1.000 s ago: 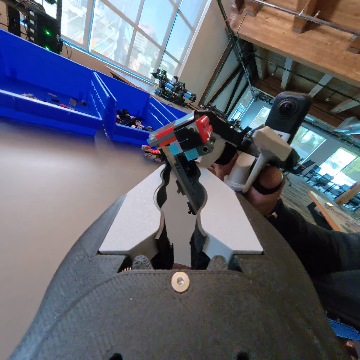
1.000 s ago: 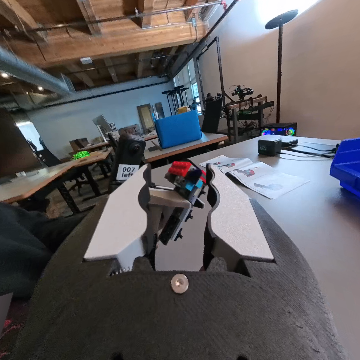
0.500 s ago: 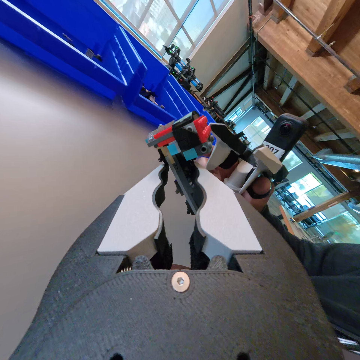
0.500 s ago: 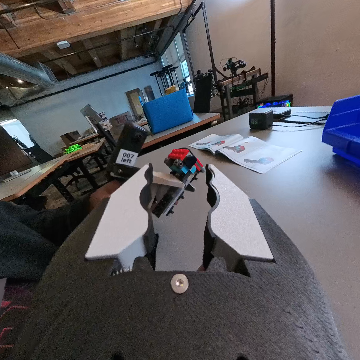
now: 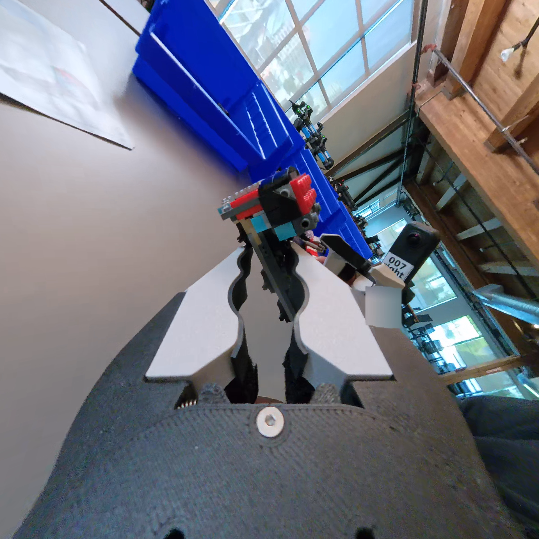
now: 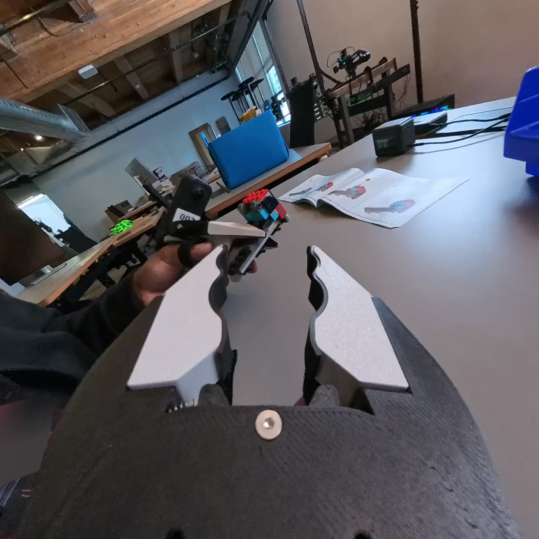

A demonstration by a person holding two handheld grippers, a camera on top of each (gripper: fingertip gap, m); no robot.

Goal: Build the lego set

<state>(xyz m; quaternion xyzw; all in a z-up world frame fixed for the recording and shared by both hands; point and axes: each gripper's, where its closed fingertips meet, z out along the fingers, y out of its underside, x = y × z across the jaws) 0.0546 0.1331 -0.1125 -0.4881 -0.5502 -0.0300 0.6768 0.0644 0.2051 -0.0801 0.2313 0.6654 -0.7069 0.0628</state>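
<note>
My left gripper [image 5: 269, 256] is shut on the lego model [image 5: 268, 210], a red, black, grey and teal head on a long dark stem. It holds the stem above the table, tilted. In the right wrist view the same model [image 6: 262, 213] shows in the left gripper [image 6: 256, 236], held by a hand. My right gripper [image 6: 265, 253] is open and empty, a little short of the model and clear of it. It also shows in the left wrist view [image 5: 344, 259], behind the model.
Blue bins [image 5: 210, 96] stand along the far side of the brown table [image 5: 87, 233]. An open instruction booklet [image 6: 370, 195] lies on the table [image 6: 437, 277]. A black box with cables [image 6: 393, 140] sits farther back. A blue bin corner [image 6: 525, 122] is at the right. My right fingertips sit around 8 cm from my left ones.
My right gripper has let go of the model's head and drawn back, its jaws wider. My left gripper has rolled, still holding the model.
</note>
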